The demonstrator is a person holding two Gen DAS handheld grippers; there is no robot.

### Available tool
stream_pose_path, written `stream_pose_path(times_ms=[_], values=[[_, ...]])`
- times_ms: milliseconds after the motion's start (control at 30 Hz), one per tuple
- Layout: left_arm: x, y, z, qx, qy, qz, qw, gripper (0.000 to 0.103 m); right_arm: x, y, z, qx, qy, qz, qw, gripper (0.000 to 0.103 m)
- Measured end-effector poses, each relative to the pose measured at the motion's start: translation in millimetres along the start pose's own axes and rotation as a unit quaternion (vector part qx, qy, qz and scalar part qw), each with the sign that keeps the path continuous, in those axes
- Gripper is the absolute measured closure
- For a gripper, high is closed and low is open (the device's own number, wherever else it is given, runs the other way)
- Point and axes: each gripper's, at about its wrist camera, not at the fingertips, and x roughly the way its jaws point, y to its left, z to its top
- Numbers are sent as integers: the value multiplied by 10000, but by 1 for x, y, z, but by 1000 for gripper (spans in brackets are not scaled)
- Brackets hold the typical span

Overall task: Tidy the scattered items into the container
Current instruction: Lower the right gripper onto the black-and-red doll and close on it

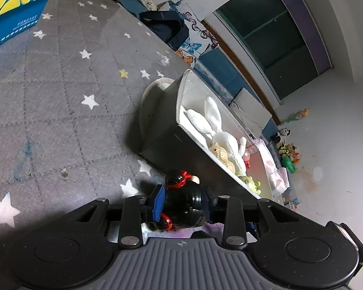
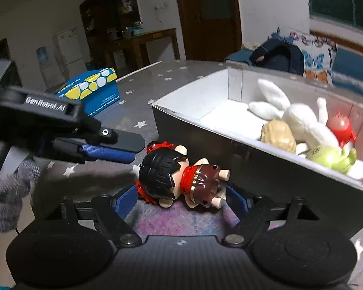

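Note:
A doll (image 2: 171, 176) with black hair, red ribbons and a brown dress lies on its side on the grey star mat (image 2: 138, 89), just in front of the black box (image 2: 193, 118). My right gripper (image 2: 181, 200) is open, its blue pads wide apart on either side of the doll without touching it. My left gripper (image 2: 136, 149) comes in from the left, tips at the doll's head. In the left wrist view the doll (image 1: 181, 207) shows its head between the left gripper (image 1: 184, 193) pads, which look open. The box holds a white rabbit (image 2: 302, 118) and other toys.
A blue and yellow carton (image 2: 94, 89) stands on the mat at the back left. A gloved hand (image 2: 7, 193) holds the left gripper. Behind the box (image 1: 162, 125) is a sofa with a dark bag (image 2: 278, 55). More toys (image 1: 288, 149) lie along the far wall.

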Motion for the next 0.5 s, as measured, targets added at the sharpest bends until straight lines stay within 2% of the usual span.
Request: stream_pose_path(times_ms=[500], values=[[15,15,2,-159,100,-370,9991,65,17,3,8,383,60,-139,9991,18]])
